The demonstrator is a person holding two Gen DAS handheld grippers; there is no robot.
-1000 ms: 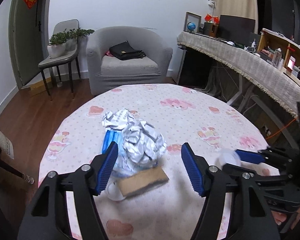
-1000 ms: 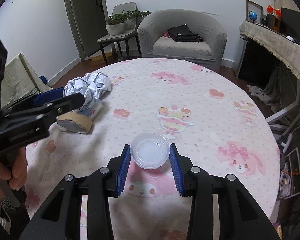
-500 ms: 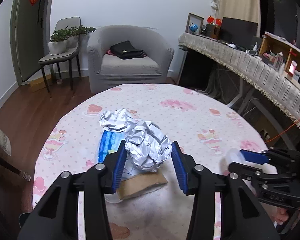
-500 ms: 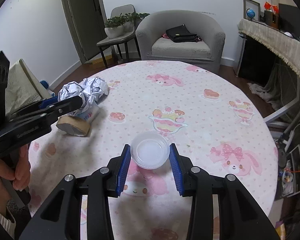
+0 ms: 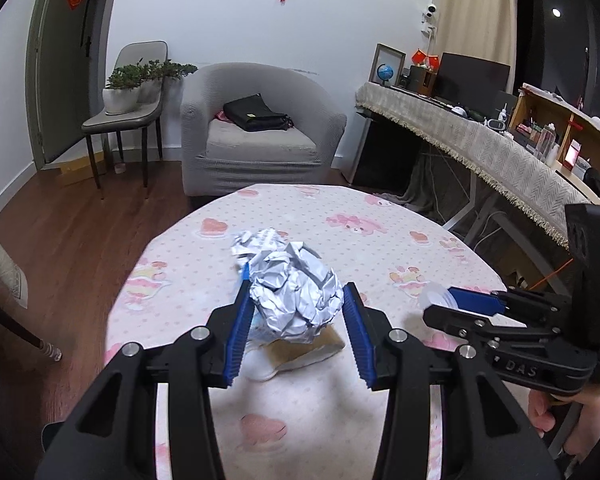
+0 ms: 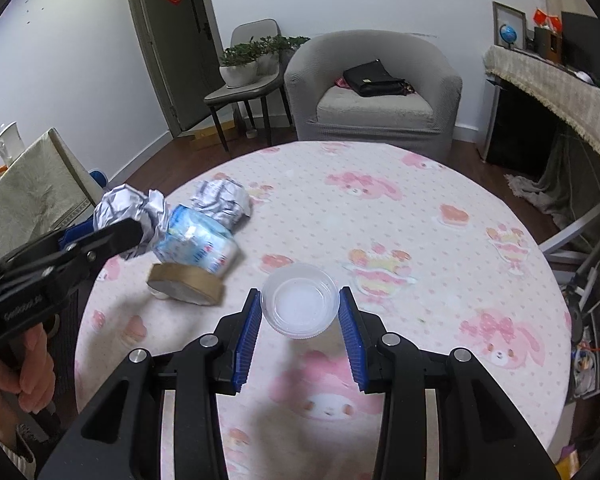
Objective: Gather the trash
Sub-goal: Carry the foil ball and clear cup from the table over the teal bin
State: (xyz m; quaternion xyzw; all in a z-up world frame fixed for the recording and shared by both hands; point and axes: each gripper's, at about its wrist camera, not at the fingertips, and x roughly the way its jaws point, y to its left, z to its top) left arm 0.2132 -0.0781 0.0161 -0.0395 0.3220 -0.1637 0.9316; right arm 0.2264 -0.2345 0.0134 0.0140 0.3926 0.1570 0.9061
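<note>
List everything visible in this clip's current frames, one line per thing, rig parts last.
foil ball: 1, silver, lifted in left gripper
crumpled paper: 1, white-grey, far left of table
tissue pack: 1, blue-white, beside paper
tape roll: 1, brown, lying flat
plastic cup: 1, clear, in right gripper
table: 1, pink-print cloth
armchair: 1, grey
handbag: 1, black, on armchair
potted plants: green, on chair
left gripper: shut on foil
right gripper: shut on cup
</note>
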